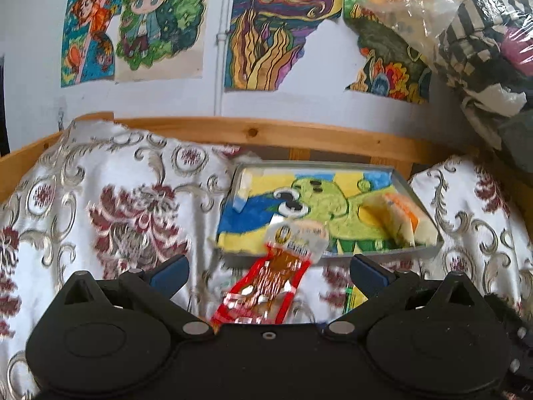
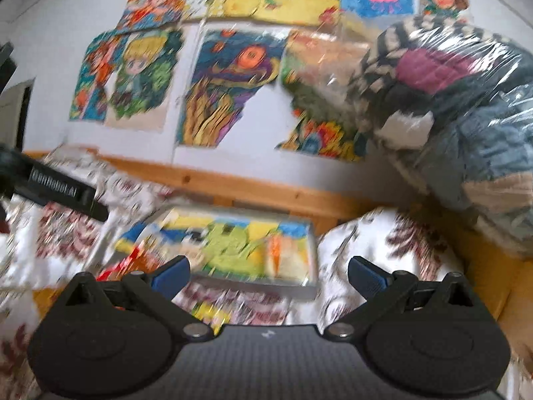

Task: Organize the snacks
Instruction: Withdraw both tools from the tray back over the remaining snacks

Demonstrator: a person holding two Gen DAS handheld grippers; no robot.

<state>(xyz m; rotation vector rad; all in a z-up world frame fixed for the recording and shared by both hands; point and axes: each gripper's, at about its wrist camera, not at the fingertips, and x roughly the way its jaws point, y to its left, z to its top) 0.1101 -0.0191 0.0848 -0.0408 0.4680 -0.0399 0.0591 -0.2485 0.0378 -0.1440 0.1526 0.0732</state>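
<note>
Red snack packet [image 1: 266, 286] lies between my tool's spread fingers, its white end overlapping the grey tray [image 1: 419, 200]; orange-white packet [image 1: 396, 220] inside.

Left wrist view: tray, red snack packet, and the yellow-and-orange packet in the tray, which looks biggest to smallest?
1. Tray, widest by far.
2. Red snack packet; it lies nearer the camera, so its lead over the next is unsure.
3. Yellow-and-orange packet.

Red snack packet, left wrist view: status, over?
Left gripper open, right gripper open, both empty. Red snack packet loose between the left fingers, at the tray front edge. Orange packet already in tray. Path clear.
</note>
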